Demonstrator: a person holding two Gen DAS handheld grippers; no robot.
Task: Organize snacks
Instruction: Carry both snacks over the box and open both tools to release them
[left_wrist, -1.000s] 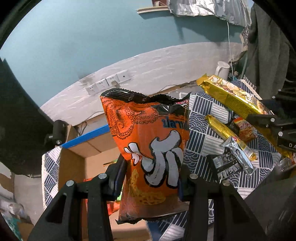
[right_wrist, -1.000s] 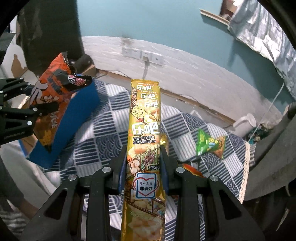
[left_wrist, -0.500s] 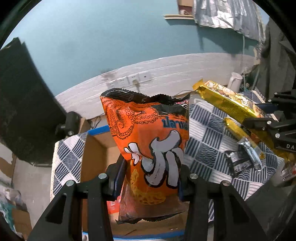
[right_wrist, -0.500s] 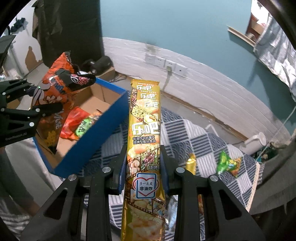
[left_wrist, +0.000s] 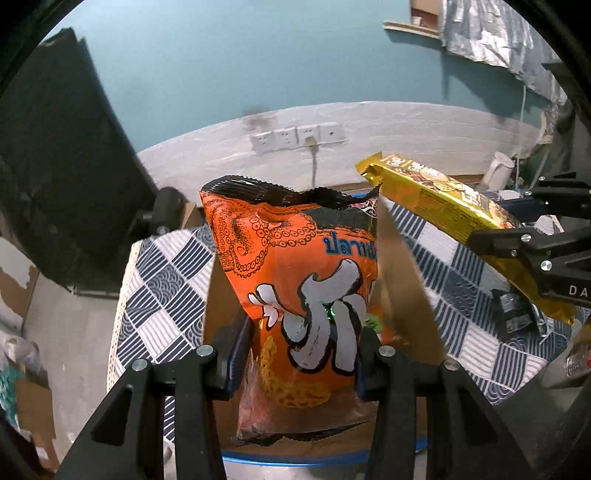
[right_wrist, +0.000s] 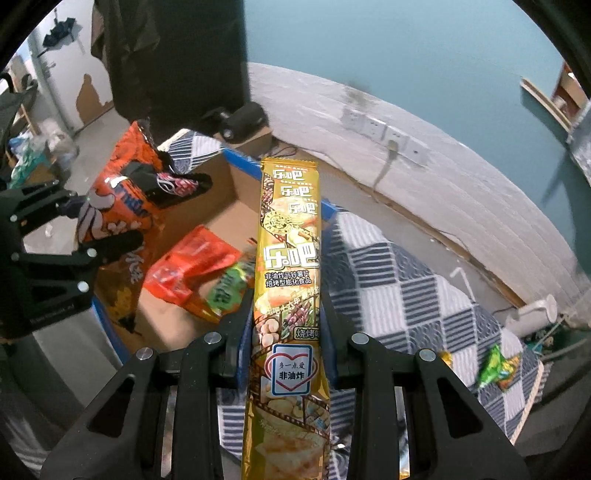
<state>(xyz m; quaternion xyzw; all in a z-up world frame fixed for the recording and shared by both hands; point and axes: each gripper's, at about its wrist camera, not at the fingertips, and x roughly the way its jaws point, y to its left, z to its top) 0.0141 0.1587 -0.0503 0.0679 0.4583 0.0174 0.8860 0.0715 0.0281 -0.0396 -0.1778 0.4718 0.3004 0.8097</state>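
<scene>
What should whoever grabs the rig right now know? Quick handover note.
Left gripper: shut on the orange snack bag, held over the cardboard box.
Right gripper: shut on the long gold snack pack, at the box's edge.
Done: a red packet and a green packet lie in the box.
Left: drop both held snacks in, then fetch the green bag and the dark packets on the checked cloth.

Orange snack bag (left_wrist: 295, 295) hides most of the cardboard box (left_wrist: 402, 295) behind it in the left wrist view; box contents unreadable there. Gold packet (right_wrist: 288, 295) runs off the bottom edge in the right wrist view and covers part of the box. Green packet (right_wrist: 227, 288) in the box: blurred, label illegible.
</scene>
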